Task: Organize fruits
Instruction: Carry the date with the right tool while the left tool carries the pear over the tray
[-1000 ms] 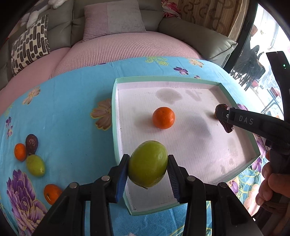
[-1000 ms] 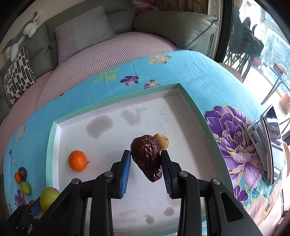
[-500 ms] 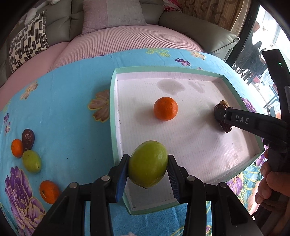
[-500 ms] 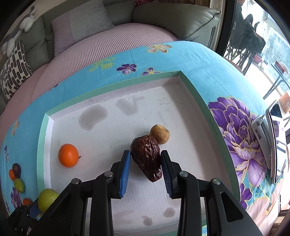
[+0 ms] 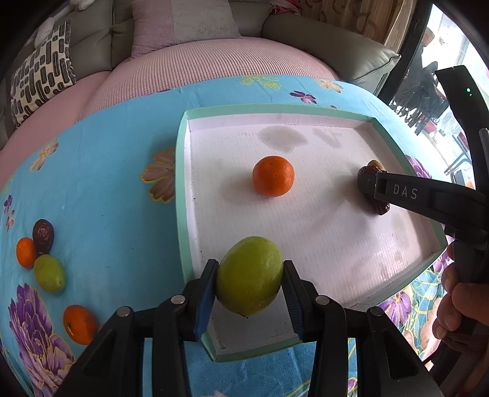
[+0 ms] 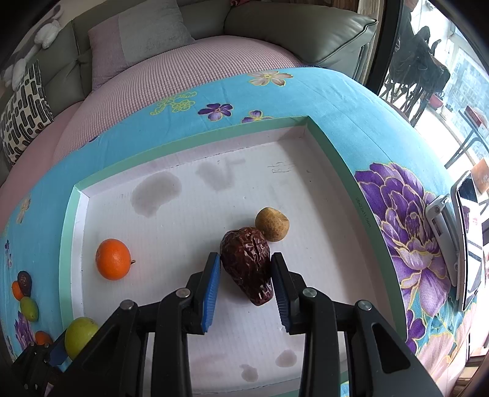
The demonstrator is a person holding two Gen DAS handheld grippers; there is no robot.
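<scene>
Low in frame, the left gripper (image 5: 250, 279) clamped a round green fruit (image 5: 249, 274) over the white tray's green rim (image 5: 181, 195), while the right gripper (image 6: 246, 279) pinched a wrinkled dark-brown date (image 6: 247, 267).

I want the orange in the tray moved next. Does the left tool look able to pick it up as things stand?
Probably not yet. The left tool is shut on a green fruit, so its jaws are full. The path to the orange across the tray looks clear otherwise.

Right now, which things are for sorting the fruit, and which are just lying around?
For the job: green fruit, dried date, orange, small tan fruit, tray.
Lying about: patterned cushion, sofa, phone on a stand.
</scene>
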